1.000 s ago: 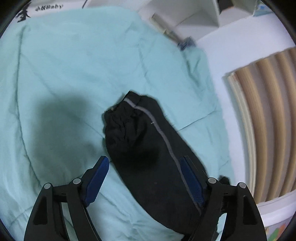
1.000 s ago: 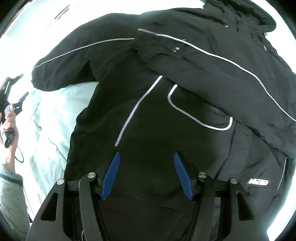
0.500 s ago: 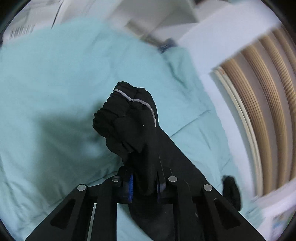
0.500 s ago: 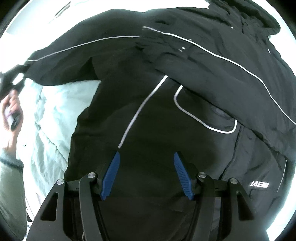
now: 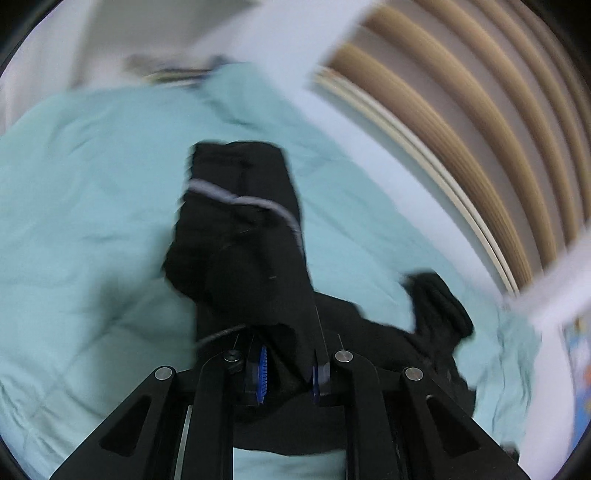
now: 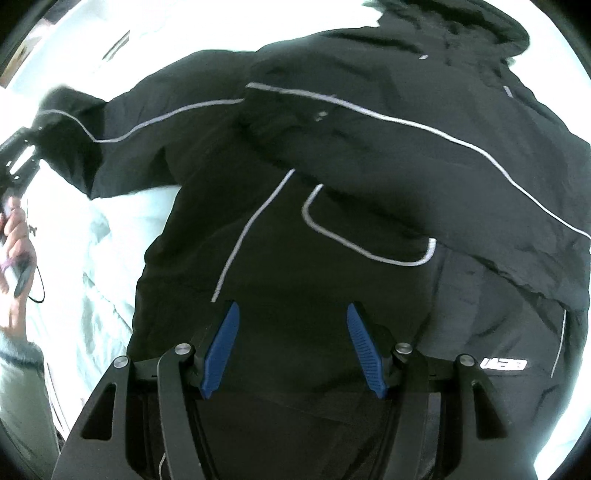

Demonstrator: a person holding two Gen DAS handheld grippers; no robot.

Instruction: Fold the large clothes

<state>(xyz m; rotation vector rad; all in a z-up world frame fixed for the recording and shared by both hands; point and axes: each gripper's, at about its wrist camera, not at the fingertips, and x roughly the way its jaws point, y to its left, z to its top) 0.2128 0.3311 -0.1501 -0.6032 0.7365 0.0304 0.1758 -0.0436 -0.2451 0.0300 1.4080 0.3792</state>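
Note:
A large black jacket [image 6: 332,206] with grey piping lies spread on a pale green quilt [image 6: 107,258]. My left gripper [image 5: 288,373] is shut on the jacket's sleeve [image 5: 243,236], and the cuff end stands lifted above the quilt [image 5: 81,192]. In the right wrist view that sleeve [image 6: 110,125] stretches to the far left, where the left gripper [image 6: 18,155] holds it. My right gripper [image 6: 293,343] is open and empty, just above the jacket's lower body. The other sleeve [image 6: 424,147] lies folded across the chest.
A white bed frame with curved wooden slats [image 5: 461,122] stands to the right of the quilt. White furniture [image 5: 155,33] stands blurred at the far edge. The person's hand [image 6: 14,236] shows at the left of the right wrist view.
My left gripper closed on the sleeve and lifted it, swinging right. The sleeve now rises off the quilt. My right gripper stayed open over the jacket body.

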